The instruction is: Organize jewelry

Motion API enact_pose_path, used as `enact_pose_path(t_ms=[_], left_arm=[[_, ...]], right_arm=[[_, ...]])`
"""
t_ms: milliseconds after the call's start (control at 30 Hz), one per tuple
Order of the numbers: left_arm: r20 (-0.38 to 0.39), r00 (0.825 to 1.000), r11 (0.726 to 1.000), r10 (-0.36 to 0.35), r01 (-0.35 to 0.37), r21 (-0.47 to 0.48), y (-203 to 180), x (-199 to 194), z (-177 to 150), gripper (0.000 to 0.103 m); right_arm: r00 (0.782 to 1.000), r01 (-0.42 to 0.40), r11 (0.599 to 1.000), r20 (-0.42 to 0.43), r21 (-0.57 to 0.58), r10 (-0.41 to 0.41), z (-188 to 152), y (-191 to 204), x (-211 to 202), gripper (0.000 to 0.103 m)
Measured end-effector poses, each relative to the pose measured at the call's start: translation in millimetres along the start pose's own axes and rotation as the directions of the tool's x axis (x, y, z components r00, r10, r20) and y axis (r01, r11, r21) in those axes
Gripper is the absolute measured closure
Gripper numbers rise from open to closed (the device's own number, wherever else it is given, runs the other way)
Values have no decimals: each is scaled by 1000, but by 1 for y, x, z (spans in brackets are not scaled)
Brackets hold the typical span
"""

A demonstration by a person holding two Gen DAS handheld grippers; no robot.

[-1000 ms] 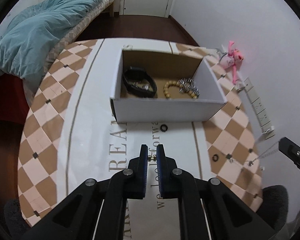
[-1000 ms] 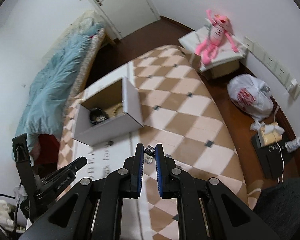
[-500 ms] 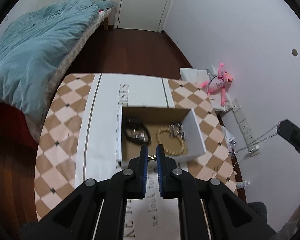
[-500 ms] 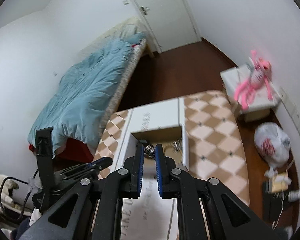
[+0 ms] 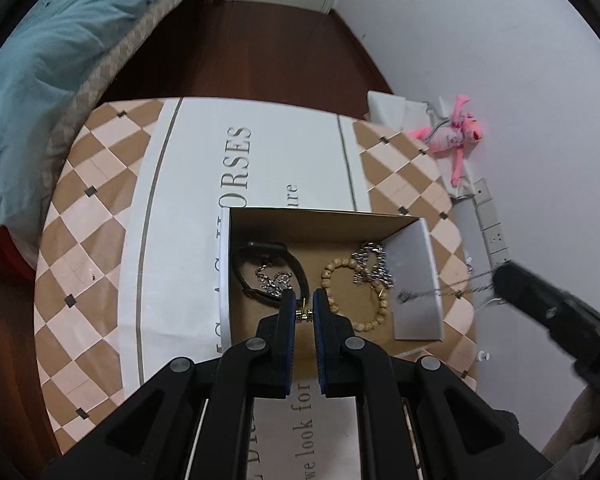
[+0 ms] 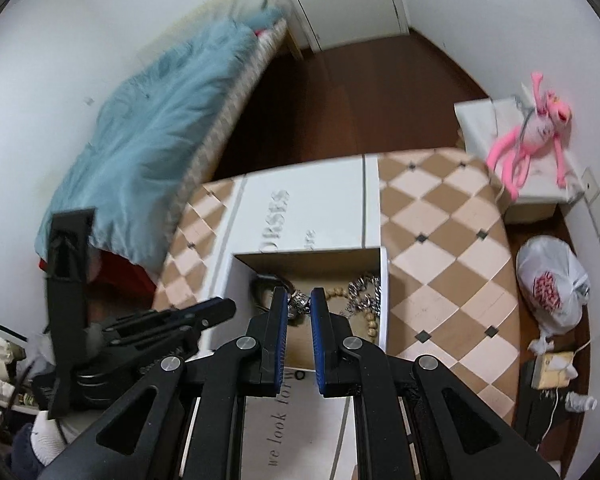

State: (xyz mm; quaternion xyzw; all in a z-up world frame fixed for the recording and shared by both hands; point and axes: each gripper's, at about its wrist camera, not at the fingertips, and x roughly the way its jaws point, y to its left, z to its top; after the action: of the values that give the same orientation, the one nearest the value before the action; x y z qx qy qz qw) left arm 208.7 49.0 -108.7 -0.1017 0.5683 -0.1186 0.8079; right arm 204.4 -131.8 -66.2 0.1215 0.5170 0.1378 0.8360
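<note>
Tan-and-cream diamond-checked tabletop (image 5: pixel 100 208); white box (image 5: pixel 225 280), brown inside; teal quilt (image 5: pixel 52 60); pink plush toy (image 6: pixel 532 132).

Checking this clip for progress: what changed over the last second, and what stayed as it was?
Both grippers travelled from the tablecloth in front of the box to above its open top. The left gripper kept its small gold piece, the right gripper its silvery piece, the chain strung between them; nothing was let go. The black band, bead bracelet and box stayed put.
</note>
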Motion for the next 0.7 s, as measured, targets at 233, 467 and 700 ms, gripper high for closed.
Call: enact_pose_path(t_ms=[233, 467, 700], left_arm=[[-39, 999, 999, 37, -37, -9, 0, 17, 13, 94], [16, 993, 993, 117, -117, -14, 4, 6, 24, 20], [49, 972, 973, 231, -231, -6, 12, -1, 22, 7]], right_arm=[[995, -3, 1000, -101, 17, 4, 7, -13, 41, 90], [984, 23, 1000, -175, 15, -20, 12, -18, 60, 76], [985, 85, 996, -149, -24, -87, 12, -16, 52, 51]])
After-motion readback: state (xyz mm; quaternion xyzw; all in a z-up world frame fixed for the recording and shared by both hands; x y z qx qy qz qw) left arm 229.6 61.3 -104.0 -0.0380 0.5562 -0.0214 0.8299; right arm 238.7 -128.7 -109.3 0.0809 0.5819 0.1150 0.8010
